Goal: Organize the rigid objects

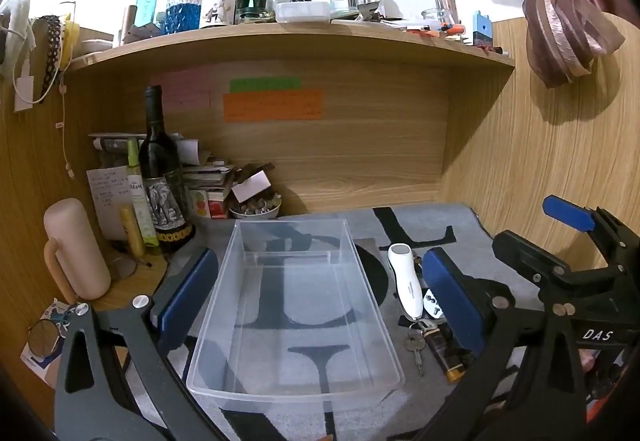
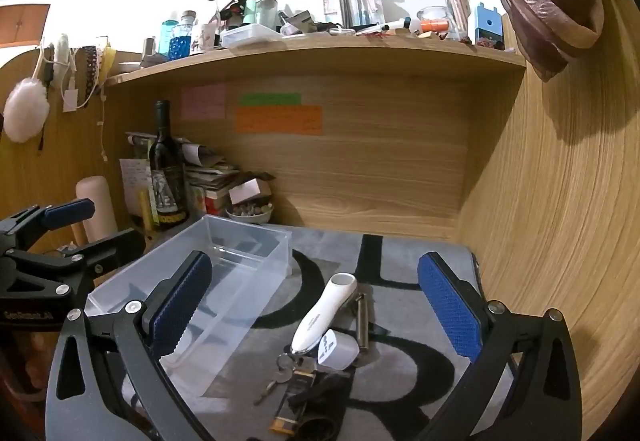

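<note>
An empty clear plastic bin [image 1: 296, 305] lies on the grey mat, seen also in the right wrist view [image 2: 224, 281]. My left gripper [image 1: 320, 305] is open, its fingers on either side of the bin. To the bin's right lie a white handheld device [image 1: 406, 281], keys [image 1: 416, 349], a white plug adapter [image 1: 432, 307] and a black-and-yellow lighter [image 1: 448, 359]. My right gripper [image 2: 316, 321] is open and empty over that pile: the white device [image 2: 324, 315], white plug adapter [image 2: 338, 349], keys [image 2: 280, 373], a metal cylinder [image 2: 362, 321] and the lighter [image 2: 290, 405].
A wine bottle [image 1: 162, 177], a beige mug [image 1: 76, 249], stacked papers and a small bowl [image 1: 256, 207] crowd the back left corner. A cluttered shelf [image 1: 288, 37] hangs above. A wooden wall [image 2: 560, 241] closes the right side.
</note>
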The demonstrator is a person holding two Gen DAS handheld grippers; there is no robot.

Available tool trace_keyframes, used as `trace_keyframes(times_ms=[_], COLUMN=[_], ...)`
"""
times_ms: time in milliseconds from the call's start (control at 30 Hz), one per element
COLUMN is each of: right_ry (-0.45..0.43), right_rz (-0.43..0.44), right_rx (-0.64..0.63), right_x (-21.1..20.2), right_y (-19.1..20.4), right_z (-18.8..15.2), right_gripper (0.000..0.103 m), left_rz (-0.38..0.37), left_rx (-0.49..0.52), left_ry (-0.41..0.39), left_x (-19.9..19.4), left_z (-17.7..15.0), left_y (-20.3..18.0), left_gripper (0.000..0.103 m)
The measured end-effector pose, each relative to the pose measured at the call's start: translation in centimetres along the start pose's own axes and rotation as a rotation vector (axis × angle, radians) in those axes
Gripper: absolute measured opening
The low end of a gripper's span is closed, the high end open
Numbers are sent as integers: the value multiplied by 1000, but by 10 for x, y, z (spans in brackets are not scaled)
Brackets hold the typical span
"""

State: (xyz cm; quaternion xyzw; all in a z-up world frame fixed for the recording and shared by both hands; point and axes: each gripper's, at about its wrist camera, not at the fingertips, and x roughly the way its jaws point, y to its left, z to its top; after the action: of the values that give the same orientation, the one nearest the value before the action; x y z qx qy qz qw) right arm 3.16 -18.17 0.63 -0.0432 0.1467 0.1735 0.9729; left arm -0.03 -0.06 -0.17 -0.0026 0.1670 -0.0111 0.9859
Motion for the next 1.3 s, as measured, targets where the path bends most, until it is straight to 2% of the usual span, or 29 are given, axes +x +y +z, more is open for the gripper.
trace_keyframes(times_ms=[1300], right_ry=[-10], right_rz=[5], right_rx=[-3], right_x=[-4], right_y=[0], right_z=[0], right_gripper=[103], left_rz=[-4], left_rx=[12], left_ry=[1], left_x=[-3], left_z=[4], left_y=[-10], left_gripper=[103])
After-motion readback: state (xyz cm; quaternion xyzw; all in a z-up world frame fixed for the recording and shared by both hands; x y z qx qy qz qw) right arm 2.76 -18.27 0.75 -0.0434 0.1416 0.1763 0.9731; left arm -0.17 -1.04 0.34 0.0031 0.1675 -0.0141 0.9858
